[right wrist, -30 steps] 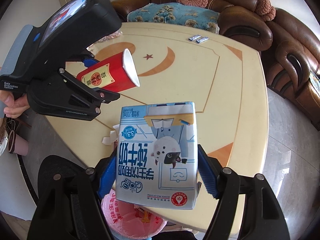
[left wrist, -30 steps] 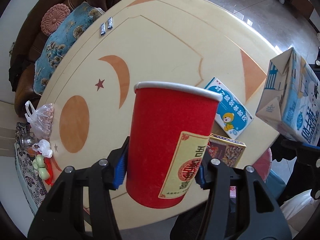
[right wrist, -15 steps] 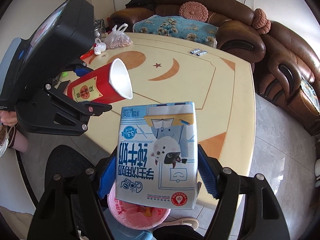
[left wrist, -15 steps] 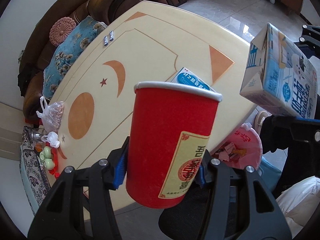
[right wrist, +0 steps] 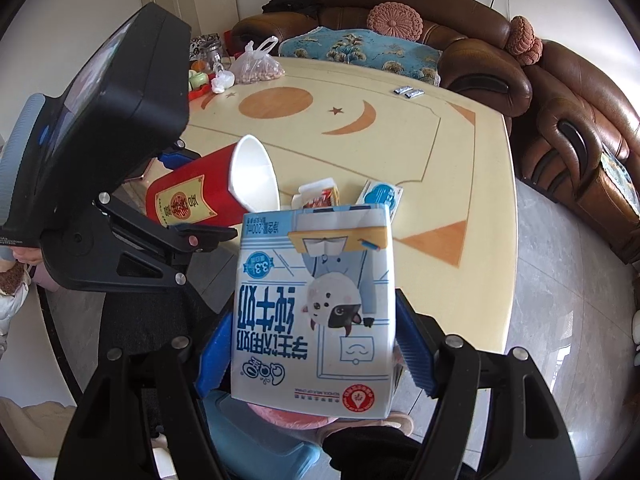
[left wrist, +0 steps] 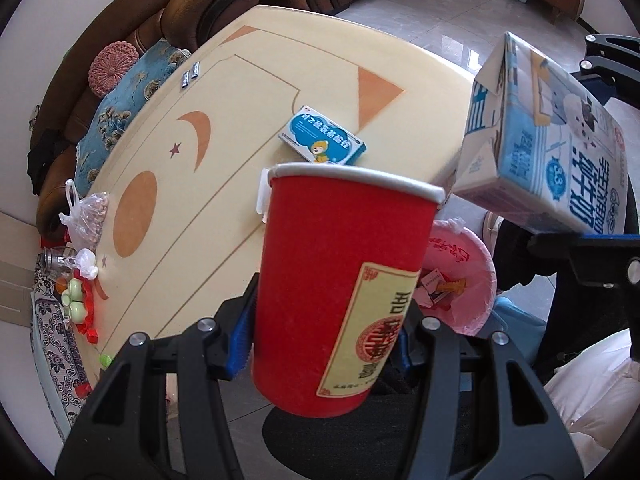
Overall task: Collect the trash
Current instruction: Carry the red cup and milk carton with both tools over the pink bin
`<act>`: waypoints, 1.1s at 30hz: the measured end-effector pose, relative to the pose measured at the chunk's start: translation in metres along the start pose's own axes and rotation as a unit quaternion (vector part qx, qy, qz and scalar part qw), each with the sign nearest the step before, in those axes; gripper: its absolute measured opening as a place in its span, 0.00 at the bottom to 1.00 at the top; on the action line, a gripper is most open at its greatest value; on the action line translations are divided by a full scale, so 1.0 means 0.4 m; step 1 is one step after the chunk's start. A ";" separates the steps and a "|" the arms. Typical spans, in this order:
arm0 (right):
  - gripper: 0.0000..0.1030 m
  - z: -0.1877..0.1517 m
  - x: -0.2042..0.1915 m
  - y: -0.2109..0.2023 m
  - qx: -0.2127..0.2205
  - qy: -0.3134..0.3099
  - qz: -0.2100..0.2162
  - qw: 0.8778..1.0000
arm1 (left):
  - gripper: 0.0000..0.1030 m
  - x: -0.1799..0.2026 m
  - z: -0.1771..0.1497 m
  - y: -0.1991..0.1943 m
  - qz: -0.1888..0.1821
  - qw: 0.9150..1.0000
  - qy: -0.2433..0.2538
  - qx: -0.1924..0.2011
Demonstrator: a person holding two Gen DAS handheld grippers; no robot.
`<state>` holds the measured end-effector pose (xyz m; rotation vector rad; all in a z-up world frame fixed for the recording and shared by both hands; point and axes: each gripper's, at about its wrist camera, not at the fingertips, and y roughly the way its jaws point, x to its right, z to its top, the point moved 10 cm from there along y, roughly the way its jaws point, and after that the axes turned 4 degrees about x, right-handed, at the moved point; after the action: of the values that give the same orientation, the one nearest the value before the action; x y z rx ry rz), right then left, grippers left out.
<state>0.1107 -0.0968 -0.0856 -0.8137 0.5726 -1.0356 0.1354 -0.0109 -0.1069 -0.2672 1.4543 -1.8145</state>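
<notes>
Trash here is in 2 grips: the red paper cup [left wrist: 344, 280] sits clamped between the blue pads [left wrist: 240, 340] of the left gripper [left wrist: 320, 340], fingers closed on its lower wall, its white rim up and away from the camera; the right wrist view shows the same cup [right wrist: 196, 200] tilted on its side, open mouth facing the table [right wrist: 460, 152]; the blue-and-white milk carton [right wrist: 316, 308] is pinched between the 2 fingers of the right gripper [right wrist: 316, 352], print upside down, gable end pointing forward; both items are held in the air just off the table's near edge; below them stands a pink-lined bin [left wrist: 476, 264] with wrappers inside, between the cup and the carton in the left view; on the tabletop lie a blue medicine box [left wrist: 322, 140] and, just beside it in the right view, a small opened box [right wrist: 318, 196]; 2 silver packets [right wrist: 409, 91] lie near the far edge, well apart from a plastic bag of nuts [right wrist: 256, 66] at the other side.
</notes>
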 end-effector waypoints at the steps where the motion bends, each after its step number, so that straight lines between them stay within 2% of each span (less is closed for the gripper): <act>1: 0.68 -0.013 -0.002 0.003 -0.003 0.002 0.001 1.000 | 0.52 0.011 -0.009 0.005 -0.005 1.000 -0.001 0.000; 12: 0.68 -0.159 -0.037 0.069 -0.039 0.014 0.006 0.999 | 0.52 0.109 -0.117 0.088 -0.050 0.998 -0.029 -0.009; 17: 0.68 -0.229 -0.041 0.128 -0.062 0.027 0.014 0.998 | 0.52 0.154 -0.170 0.158 -0.078 0.995 -0.047 -0.026; 24: 0.68 -0.299 -0.032 0.201 -0.079 0.035 0.009 0.996 | 0.52 0.215 -0.215 0.253 -0.088 0.994 -0.060 -0.040; 27: 0.68 -0.320 -0.024 0.232 -0.084 0.033 0.000 0.996 | 0.52 0.245 -0.225 0.293 -0.109 0.990 -0.075 -0.047; 33: 0.68 -0.371 -0.007 0.312 -0.108 0.032 -0.009 0.994 | 0.52 0.280 -0.253 0.392 -0.118 0.986 -0.097 -0.070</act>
<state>0.0632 -0.1066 -0.2732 -0.9786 0.7422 -1.0306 0.0682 -0.0188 -0.3136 -0.6937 1.4619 -1.8148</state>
